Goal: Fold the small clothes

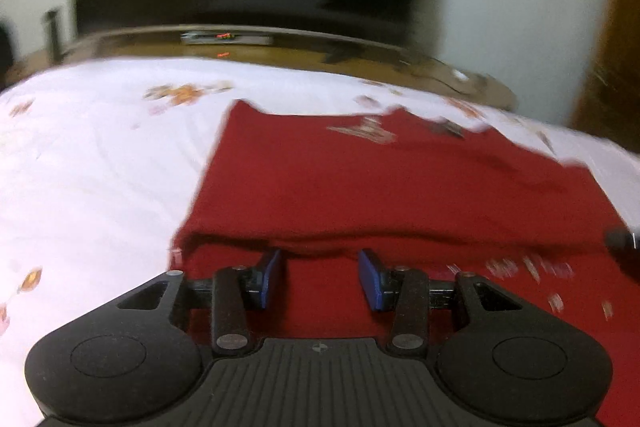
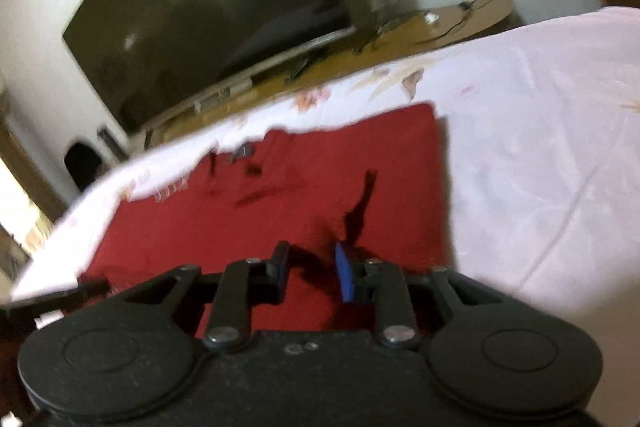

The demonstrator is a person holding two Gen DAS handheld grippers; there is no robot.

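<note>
A red garment [image 1: 400, 187] lies spread on a white sheet [image 1: 92, 167] with faint orange prints, filling the centre and lower right of the left wrist view. Its near edge is doubled over into a fold that runs across the frame just above the left gripper [image 1: 322, 277], whose blue-padded fingers are spread apart with nothing between them, above the cloth. Both views are motion-blurred, so the prints on the garment are unreadable. In the right wrist view the right gripper [image 2: 312, 273] sits at lower centre, fingers also spread and holding nothing, over the garment [image 2: 280, 195]. Its dark shadow hides some cloth. A dark TV [image 2: 192, 15] fills the upper left, above a wooden shelf [image 2: 420, 35].
</note>
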